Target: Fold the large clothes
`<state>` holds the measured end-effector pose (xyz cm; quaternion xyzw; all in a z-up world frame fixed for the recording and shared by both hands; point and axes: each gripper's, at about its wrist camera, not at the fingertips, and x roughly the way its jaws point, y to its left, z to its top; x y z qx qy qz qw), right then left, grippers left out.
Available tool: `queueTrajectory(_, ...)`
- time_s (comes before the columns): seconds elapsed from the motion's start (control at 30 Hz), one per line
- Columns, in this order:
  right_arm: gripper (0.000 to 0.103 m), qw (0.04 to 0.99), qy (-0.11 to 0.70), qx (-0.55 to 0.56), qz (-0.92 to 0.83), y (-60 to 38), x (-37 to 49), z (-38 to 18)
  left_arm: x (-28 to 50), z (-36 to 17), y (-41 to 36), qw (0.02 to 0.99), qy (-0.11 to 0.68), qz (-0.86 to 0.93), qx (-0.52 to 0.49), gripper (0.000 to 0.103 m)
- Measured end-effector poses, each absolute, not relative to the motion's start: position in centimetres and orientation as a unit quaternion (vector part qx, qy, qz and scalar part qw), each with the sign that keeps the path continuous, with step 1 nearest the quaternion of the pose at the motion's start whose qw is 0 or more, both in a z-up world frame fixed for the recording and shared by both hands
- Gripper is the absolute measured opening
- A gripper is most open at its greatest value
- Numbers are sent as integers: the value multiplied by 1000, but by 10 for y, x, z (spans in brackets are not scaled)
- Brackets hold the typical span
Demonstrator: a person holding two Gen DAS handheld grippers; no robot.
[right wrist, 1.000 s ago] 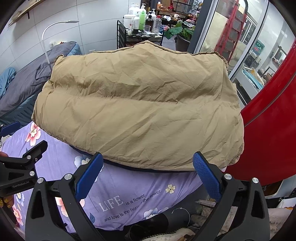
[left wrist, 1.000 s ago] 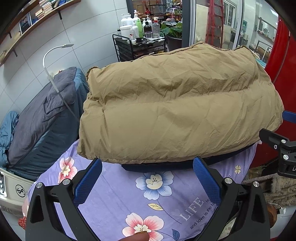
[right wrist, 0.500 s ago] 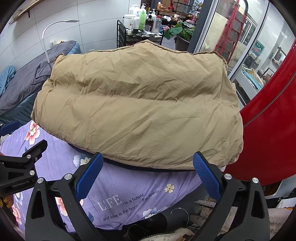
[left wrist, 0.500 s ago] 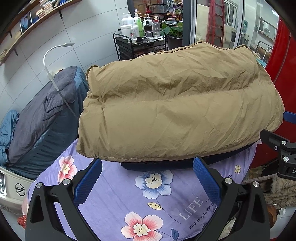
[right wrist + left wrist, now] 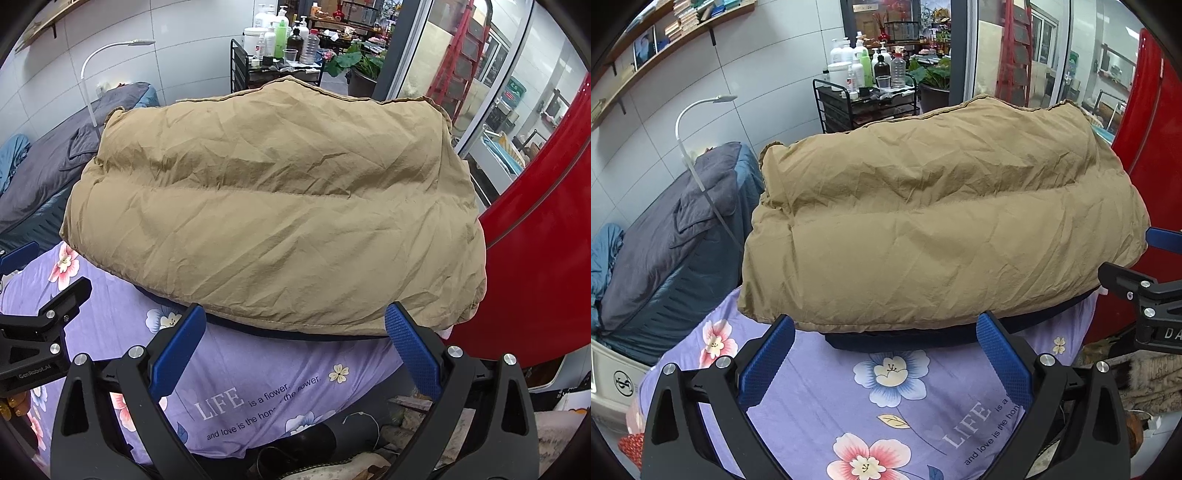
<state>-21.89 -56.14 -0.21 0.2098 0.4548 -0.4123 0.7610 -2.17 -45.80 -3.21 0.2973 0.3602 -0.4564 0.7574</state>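
Note:
A puffy tan down jacket (image 5: 938,229) lies folded into a thick bundle on a purple floral sheet (image 5: 849,398); a dark navy layer (image 5: 923,338) shows under its near edge. It also fills the right wrist view (image 5: 280,214). My left gripper (image 5: 886,350) is open and empty, just short of the jacket's near edge. My right gripper (image 5: 295,343) is open and empty at the near edge further right. The right gripper's body shows at the right of the left wrist view (image 5: 1145,295), and the left gripper's body at the left of the right wrist view (image 5: 40,321).
A grey and blue bedding pile (image 5: 672,229) with a white lamp (image 5: 701,110) lies to the left. A black cart with bottles (image 5: 868,92) stands behind. A red panel (image 5: 546,236) stands close on the right. Clutter (image 5: 332,443) lies below the sheet's front edge.
Both grippers have crept slightly nearer the jacket's near edge. A fingertip seen at the bottom of the left view a second ago is gone. The jacket has not moved.

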Motion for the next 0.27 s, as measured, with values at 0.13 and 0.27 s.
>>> queueTrajectory(0.13, 96, 761, 453, 210, -414, -562, -219, -1, -20, -33, -458, 757, 366, -453, 297, 97)
queueTrajectory(0.27, 96, 761, 452, 210, -415, -563, -219, -1, -18, -35, -458, 759, 366, -444, 303, 97)
